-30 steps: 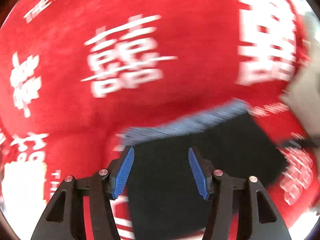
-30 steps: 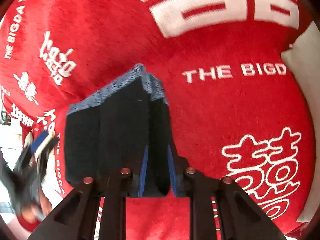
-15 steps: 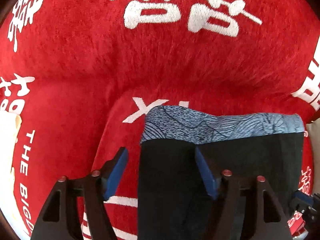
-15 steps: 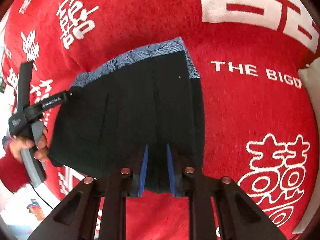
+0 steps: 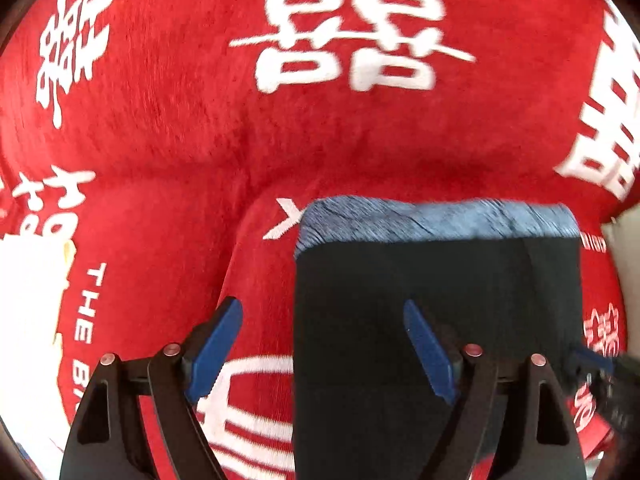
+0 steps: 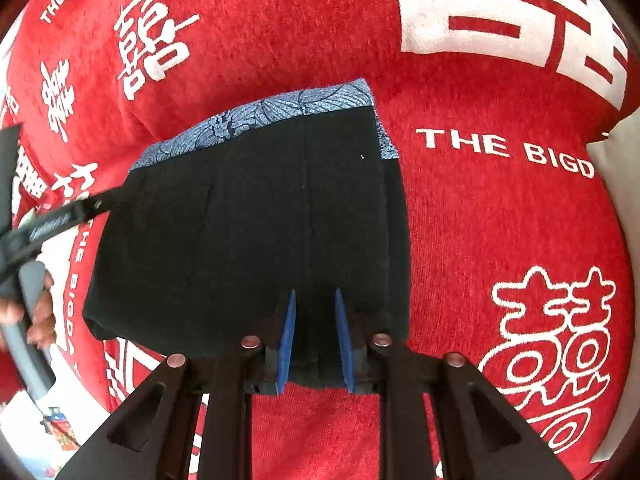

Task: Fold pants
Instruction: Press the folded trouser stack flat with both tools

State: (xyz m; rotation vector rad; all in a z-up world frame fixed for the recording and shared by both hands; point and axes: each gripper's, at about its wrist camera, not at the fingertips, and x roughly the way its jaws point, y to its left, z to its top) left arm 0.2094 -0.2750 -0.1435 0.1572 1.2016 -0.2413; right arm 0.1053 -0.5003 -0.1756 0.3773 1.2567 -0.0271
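The folded black pants (image 5: 440, 280) with a blue patterned waistband (image 5: 436, 216) lie on a red blanket (image 5: 160, 140). My left gripper (image 5: 320, 306) straddles their left edge. Its jaws are opening: one finger is over the blanket, the other over the black cloth, and neither pad presses. In the right wrist view the pants (image 6: 240, 220) spread out ahead, and my right gripper (image 6: 315, 292) is shut on their near edge, with black cloth pinched between the blue pads. The left gripper's body (image 6: 40, 224) and a hand (image 6: 38, 316) show at that view's left side.
The red blanket (image 6: 480, 220) with white characters and lettering covers the whole soft surface. A pale cushion or cloth (image 6: 620, 168) lies at the right edge. A white patch (image 5: 28, 280) shows at the blanket's left border.
The left jaws have spread wider and let go of the pants, dropping toward their left edge. The pants have gone from a bunched fold to lying flat. The right gripper keeps its pinch.
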